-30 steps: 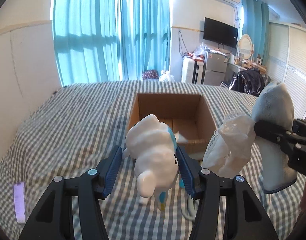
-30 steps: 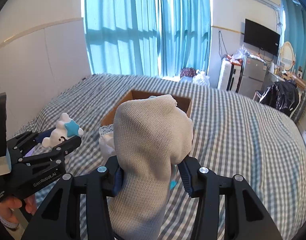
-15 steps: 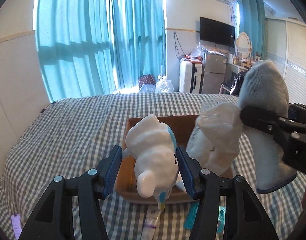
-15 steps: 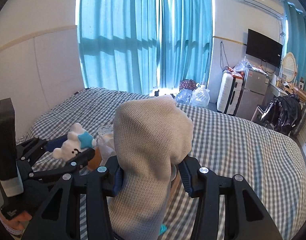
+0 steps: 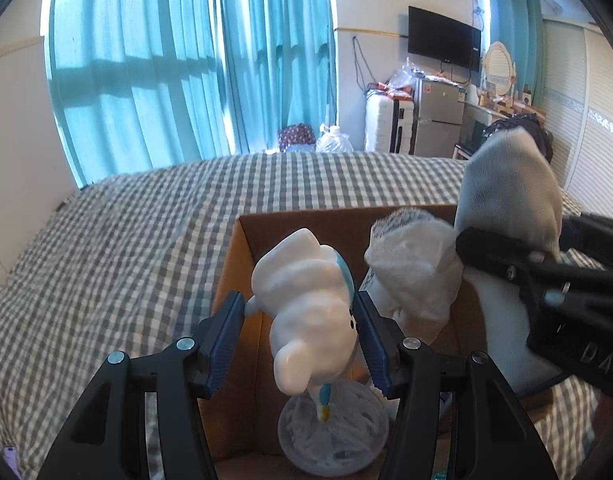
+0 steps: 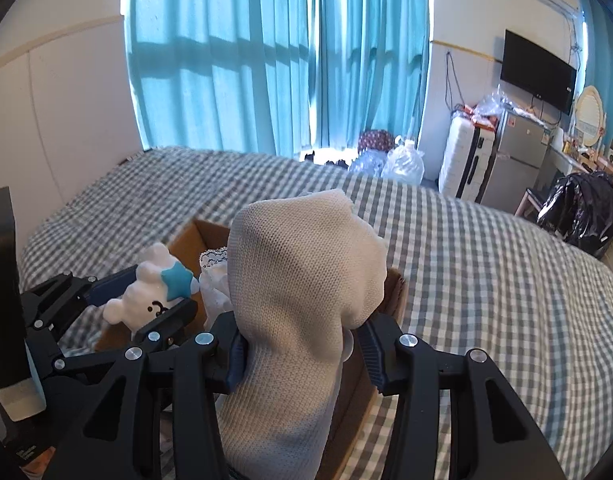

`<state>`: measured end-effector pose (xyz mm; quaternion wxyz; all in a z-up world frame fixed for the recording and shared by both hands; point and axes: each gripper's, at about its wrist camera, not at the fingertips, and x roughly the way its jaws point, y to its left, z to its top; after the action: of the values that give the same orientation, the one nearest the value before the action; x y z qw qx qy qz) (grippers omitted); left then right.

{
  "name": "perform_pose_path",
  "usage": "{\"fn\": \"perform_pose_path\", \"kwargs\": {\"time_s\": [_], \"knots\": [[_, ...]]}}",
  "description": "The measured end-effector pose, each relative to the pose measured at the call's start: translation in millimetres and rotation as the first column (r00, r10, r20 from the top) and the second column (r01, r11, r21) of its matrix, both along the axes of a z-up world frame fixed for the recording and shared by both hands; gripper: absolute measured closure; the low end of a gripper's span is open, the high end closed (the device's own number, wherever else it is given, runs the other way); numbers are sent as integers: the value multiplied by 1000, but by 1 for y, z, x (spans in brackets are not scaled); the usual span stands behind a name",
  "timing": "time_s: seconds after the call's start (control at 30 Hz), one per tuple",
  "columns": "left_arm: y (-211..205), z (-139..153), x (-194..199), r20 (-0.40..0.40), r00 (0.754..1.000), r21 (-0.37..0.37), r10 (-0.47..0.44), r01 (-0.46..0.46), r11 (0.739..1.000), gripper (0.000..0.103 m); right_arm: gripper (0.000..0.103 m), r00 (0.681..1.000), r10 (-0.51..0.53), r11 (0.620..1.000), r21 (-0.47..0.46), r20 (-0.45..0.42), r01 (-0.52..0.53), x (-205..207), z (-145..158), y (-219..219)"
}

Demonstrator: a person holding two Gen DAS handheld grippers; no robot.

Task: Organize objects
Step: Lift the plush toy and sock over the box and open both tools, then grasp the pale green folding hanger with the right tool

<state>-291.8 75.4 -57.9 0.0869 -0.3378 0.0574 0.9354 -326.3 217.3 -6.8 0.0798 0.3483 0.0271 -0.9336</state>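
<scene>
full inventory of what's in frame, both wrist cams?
cardboard box: 1, brown, on the bed
bear toy: 1, white with blue star, held over the box
sock: 1, beige knit, held over the box
round container: 1, clear, white contents, box floor
bed: 1, grey-white check
curtains: teal, window
TV: 1, black, wall
fridge: 1, silver, beneath the TV
left gripper: shut on bear toy
right gripper: shut on sock

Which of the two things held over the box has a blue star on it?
The white bear figure in the left claw. It is glossy with a blue star; the right claw grips a plain beige knit sock.
</scene>
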Motion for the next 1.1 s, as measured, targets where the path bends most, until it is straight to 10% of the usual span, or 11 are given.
{"fn": "perform_pose_path", "kwargs": {"time_s": [0.3, 0.43, 0.6, 1.1], "knots": [[5, -2, 3, 18, 999, 17, -28, 27, 999, 43, 46, 1000, -29, 998, -57, -2, 29, 9, -4, 15], [-1, 18, 12, -14, 1000, 16, 2, -2, 1000, 17, 30, 997, -59, 996, -65, -43, 56, 28, 21, 22], [-12, 51, 37, -51, 998, 40, 37, -35, 999, 13, 16, 993, -71, 996, -56, -92, 66, 62, 59, 24], [-51, 131, 151, -162, 984, 69, 79, -68, 995, 0, 11, 978, -74, 997, 8, -195, 77, 198, 140, 12]]}}
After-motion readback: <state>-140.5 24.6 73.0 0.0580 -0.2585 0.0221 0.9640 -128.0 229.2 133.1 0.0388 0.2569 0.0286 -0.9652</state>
